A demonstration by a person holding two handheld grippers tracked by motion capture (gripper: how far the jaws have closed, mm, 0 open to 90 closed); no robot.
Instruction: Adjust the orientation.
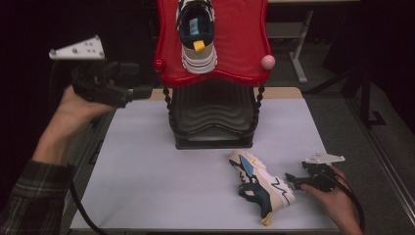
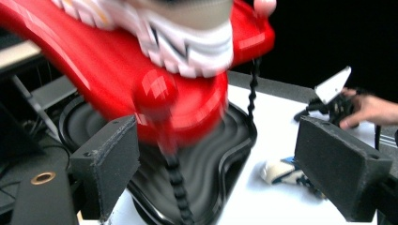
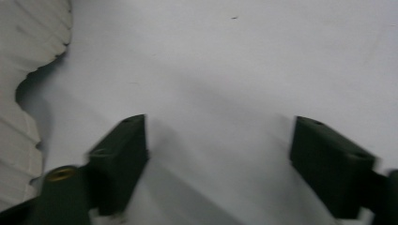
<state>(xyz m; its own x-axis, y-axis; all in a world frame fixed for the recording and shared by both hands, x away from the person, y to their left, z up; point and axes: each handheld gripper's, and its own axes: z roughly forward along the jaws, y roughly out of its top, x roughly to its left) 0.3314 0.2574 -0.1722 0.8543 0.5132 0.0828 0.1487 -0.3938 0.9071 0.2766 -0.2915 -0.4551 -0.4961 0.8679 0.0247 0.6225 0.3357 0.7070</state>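
One shoe (image 1: 196,34) sits on the red shelf (image 1: 244,44); the other (image 1: 262,186) lies on the desk (image 1: 147,171), probably next. My left gripper (image 1: 142,92) and right gripper (image 1: 289,180) are both wide, empty.

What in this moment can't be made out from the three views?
- Shoe on the red shelf: toe cut off by the high view's top edge.
- Same shoe in the left gripper view: blurred, upper cut off.
- Shoe on the table: just a sole edge at the right gripper view's left border.
- Black lower shelf: partly hidden beneath the red one.
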